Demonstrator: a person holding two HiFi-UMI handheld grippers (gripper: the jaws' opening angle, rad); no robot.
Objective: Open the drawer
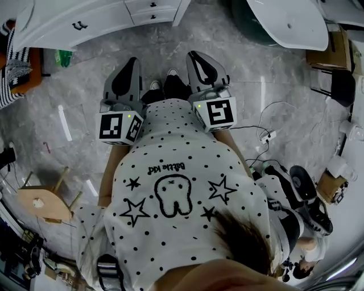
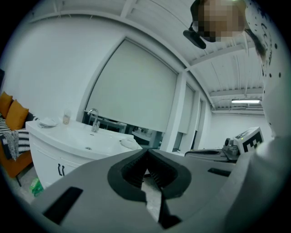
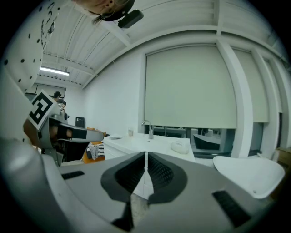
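While the person is standing on the grey floor (image 1: 256, 74), well apart from the white sink cabinet (image 1: 51, 28), both grippers are pointing toward that cabinet. The left gripper (image 1: 129, 68) is keeping its two jaws pressed together and is pinching nothing. The right gripper (image 1: 199, 62) is doing the same, with its jaws together and nothing between them.

The drawer (image 1: 165, 15) is sitting in the front of the sink cabinet, at the end that is showing at the top middle of the head view. Two drawer fronts are showing there, one by the other, and each is carrying a small dark knob (image 1: 152, 16). I cannot tell which of the two is the one to open.

From the cabinet, the grippers are hanging out over the bare floor, side by side, with nothing standing between them and the drawer. The knob is lining up with the gap between the two grippers, a little more to the left gripper's side, so I am thinking the left gripper is the nearer one, but only just.

The drawer front is running long from side to side along the cabinet, and I am guessing it is going to slide straight out toward the person. So a gripper is needing to go forward to the cabinet, open its jaws, and close them on the knob before any pulling.
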